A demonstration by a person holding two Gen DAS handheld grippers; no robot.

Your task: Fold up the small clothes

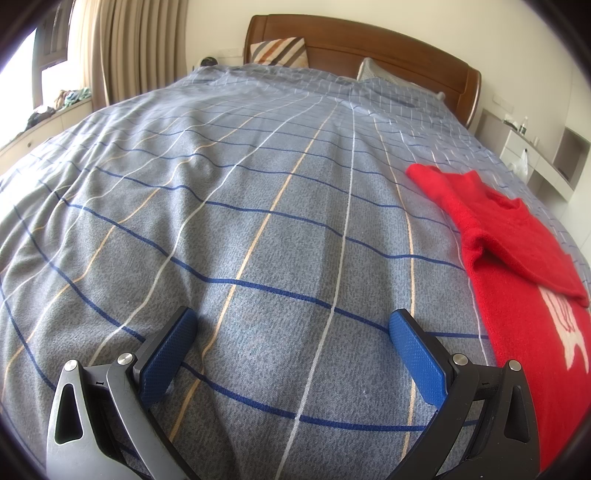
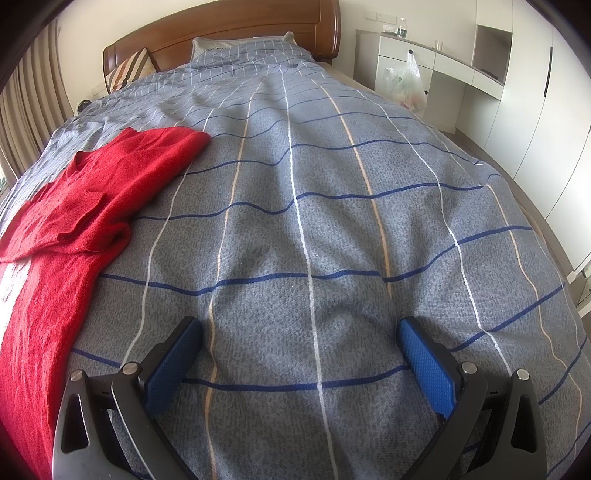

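Bright daylight from the window [image 1: 22, 85], sharp focus, fisheye-bent edges.

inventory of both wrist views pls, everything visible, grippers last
red sweater: 1, red with a white motif, lying on the duvet between the two grippers, one sleeve folded across the body
duvet: 1, grey-blue with blue, white and tan grid lines, covering the bed
headboard: 1, brown wood, far end of the bed
striped cushion: 1, brown, white and orange stripes, against the headboard
pillow: 1, grey, at the headboard
curtains: beige, by the window
plastic bag: 1, clear, hanging at the white desk
bottle: 1, on the desk
left gripper: blue pads, open, empty
right gripper: blue pads, open, empty
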